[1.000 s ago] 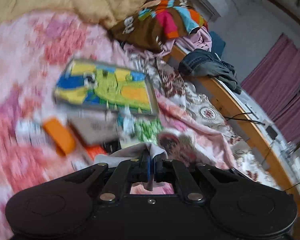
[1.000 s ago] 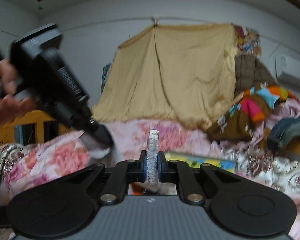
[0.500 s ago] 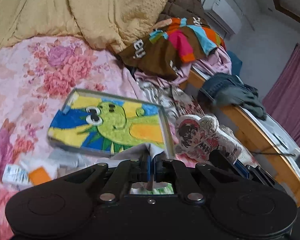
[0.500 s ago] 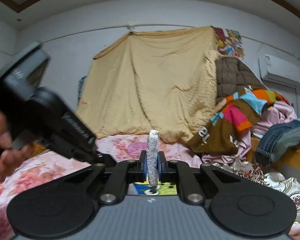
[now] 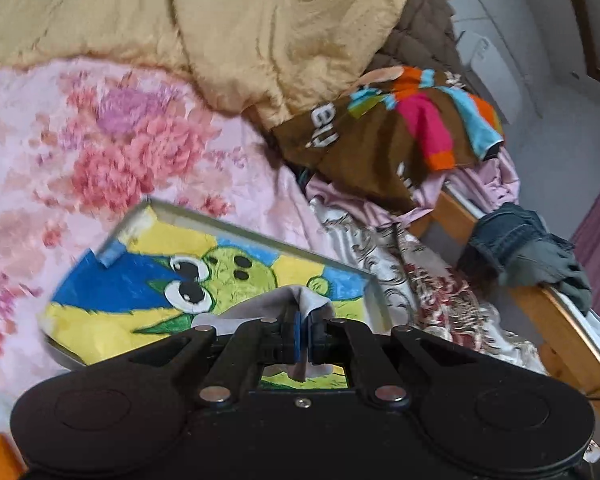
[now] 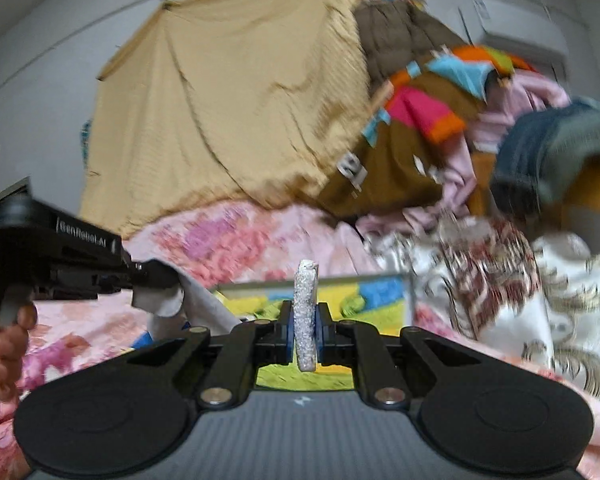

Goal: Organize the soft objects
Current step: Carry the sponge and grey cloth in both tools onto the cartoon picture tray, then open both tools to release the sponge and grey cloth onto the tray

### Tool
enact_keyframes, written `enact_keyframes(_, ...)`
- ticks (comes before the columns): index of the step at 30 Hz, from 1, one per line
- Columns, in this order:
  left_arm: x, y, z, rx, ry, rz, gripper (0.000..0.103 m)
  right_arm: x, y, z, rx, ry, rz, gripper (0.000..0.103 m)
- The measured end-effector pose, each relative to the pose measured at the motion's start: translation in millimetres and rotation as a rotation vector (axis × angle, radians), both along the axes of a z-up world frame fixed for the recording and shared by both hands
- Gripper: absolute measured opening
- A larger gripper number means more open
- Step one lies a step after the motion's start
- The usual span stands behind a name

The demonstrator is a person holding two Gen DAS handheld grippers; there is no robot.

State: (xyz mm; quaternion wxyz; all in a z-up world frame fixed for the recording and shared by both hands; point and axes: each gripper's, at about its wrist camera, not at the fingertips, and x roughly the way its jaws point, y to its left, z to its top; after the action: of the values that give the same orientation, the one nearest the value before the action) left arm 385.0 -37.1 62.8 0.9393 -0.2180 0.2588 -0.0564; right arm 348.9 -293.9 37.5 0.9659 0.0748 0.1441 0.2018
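Both grippers have swung in over the bed since the earlier frames, and the cartoon picture now sits closer under them; the plush seen half a second ago is out of view. Bed (image 5: 100,152) has a pink floral cover, a tan blanket (image 5: 228,32) hangs at the back, and a clothes pile (image 5: 388,136) sits at the right edge. Picture (image 5: 148,292) lies flat on the cover, just below both tools. Left gripper (image 5: 302,336) is clamped tight on a thin grey cloth (image 5: 300,300), which drapes ahead of its jaws. Right gripper (image 6: 306,330) is pinched on the edge of a white speckled pad (image 6: 306,304) standing upright between its jaws. 2 soft items in hand, neither set down yet. Likely step: carry to a drop spot. Best done by slowing down, keeping both grips closed until over the spot, lowering the cloth flat so it doesn't bunch, and releasing 1 at a time.
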Motion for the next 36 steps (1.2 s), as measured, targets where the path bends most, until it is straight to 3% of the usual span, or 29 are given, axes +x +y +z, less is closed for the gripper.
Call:
enact_keyframes(6,21.0,-12.9,-37.7,-0.018,0.064,-0.029,0.002,17.2,-7.9,-15.8,0.046,0.094,-0.01,0.011)
enact_keyframes(15,29.3,-31.7,-58.8,0.024,0.129,-0.088,0.007,24.8,2.2,-30.4,0.001,0.18,0.003,0.015)
enact_keyframes(17,28.4,-32.5,-60.3,0.027,0.138,-0.091,0.014,24.5,3.2,-31.5,-0.011,0.184,-0.001,0.022)
enact_keyframes(21,25.1,-31.0,-59.7,0.025,0.143,-0.078,0.019,24.5,1.4,-31.7,-0.017,0.192,-0.014,0.039)
enact_keyframes(24,21.5,-29.8,-56.5,0.027,0.141,-0.064,0.031,23.7,-0.2,-29.8,-0.026,0.193,-0.017,0.05)
enact_keyframes(32,2.2,-23.6,-40.7,0.047,0.125,-0.005,0.067,17.9,-2.5,-23.0,-0.035,0.214,0.001,0.069)
enact_keyframes(36,-13.5,-20.5,-25.3,0.069,0.104,0.022,0.072,11.2,-4.6,-15.4,-0.049,0.212,0.003,0.082)
